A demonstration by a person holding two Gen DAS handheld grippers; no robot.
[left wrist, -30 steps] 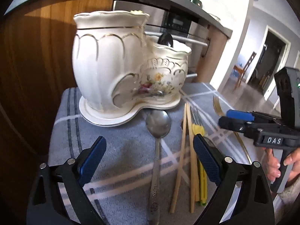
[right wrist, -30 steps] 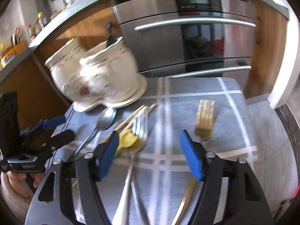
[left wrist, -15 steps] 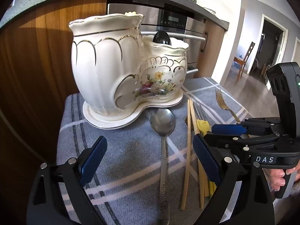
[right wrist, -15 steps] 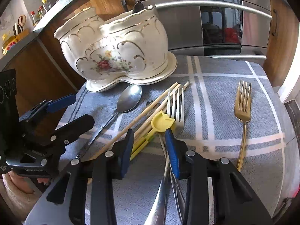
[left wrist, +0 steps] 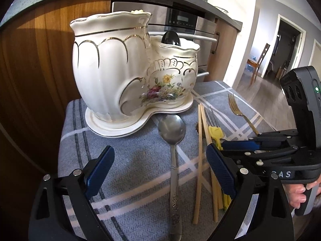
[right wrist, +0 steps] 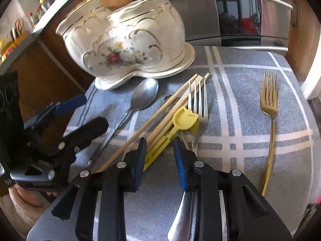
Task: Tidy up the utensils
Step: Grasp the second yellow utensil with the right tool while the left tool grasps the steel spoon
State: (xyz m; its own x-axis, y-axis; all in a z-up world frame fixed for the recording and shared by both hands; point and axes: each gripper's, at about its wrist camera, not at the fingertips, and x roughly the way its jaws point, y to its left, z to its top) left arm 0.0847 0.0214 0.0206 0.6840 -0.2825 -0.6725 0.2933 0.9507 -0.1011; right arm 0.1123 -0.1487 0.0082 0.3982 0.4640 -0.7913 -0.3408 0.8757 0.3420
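A cream two-part ceramic holder (left wrist: pixel 124 76) (right wrist: pixel 128 40) stands at the back of the grey checked cloth (left wrist: pixel 130 160). A black utensil (left wrist: pixel 170 38) sticks out of its smaller part. In front lie a silver spoon (left wrist: pixel 171 130) (right wrist: pixel 144 96), wooden chopsticks (left wrist: pixel 200 140) (right wrist: pixel 160 108), a yellow utensil (right wrist: pixel 184 117) (left wrist: pixel 215 132), silver forks (right wrist: pixel 197 100) and a gold fork (right wrist: pixel 269 104) (left wrist: pixel 238 112). My right gripper (right wrist: pixel 159 152) (left wrist: pixel 238 145) is low over the yellow utensil's handle, jaws closing around it; cloth still shows beside the right pad. My left gripper (left wrist: pixel 160 170) (right wrist: pixel 80 114) hovers open above the spoon's handle.
A steel oven front (right wrist: pixel 230 16) and wooden cabinet panels (left wrist: pixel 40 70) rise right behind the holder. The cloth ends at a drop on the right, beyond the gold fork. A person's hands hold both gripper handles at the near edge.
My right gripper slid left from near the gold fork, dropped over the yellow utensil and silver forks, and its jaws narrowed a lot. The left gripper stayed open and nearly still.
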